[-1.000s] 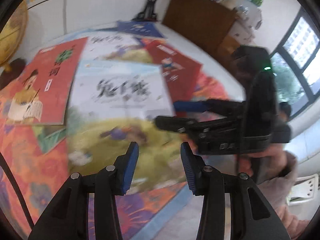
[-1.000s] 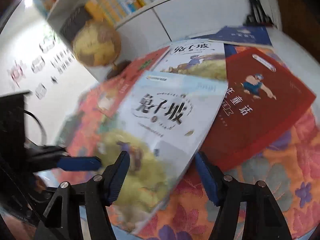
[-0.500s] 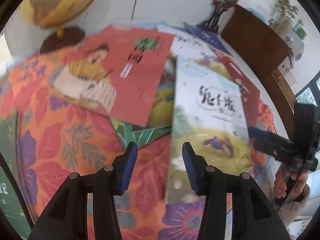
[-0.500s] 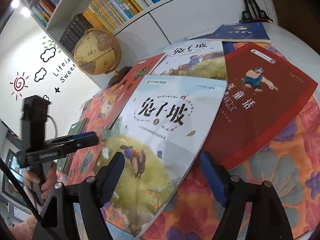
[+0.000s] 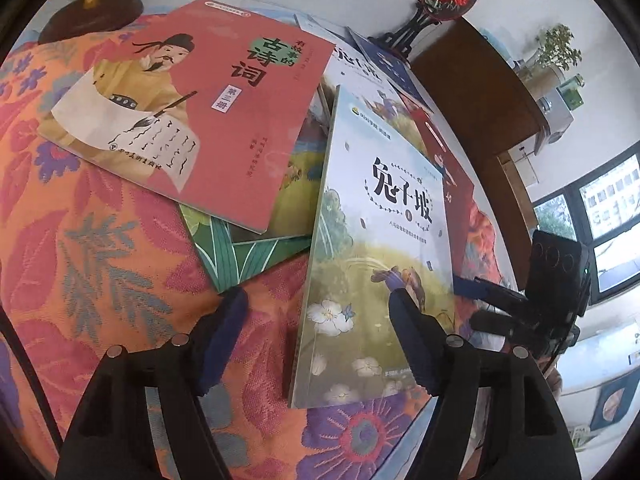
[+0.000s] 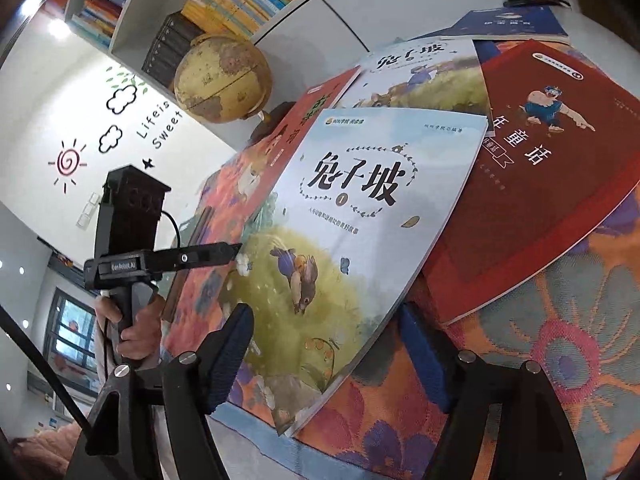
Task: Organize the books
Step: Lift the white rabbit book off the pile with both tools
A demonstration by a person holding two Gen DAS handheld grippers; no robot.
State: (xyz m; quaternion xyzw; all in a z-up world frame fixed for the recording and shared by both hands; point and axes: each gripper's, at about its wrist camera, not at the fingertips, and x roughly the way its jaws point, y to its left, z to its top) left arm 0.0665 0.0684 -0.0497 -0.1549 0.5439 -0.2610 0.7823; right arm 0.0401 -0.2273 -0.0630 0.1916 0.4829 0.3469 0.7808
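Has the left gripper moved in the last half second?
Yes. In the right wrist view, the left gripper moved right, reaching the left edge of the rabbit book.

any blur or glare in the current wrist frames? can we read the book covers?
Left wrist view: sharp, no motion blur; the title on the rabbit book is readable, fisheye bends the table edge, and the window is bright but not blown out. Right wrist view: also sharp; soft sheen on the rabbit book's cover, and a ceiling light flares at top left.
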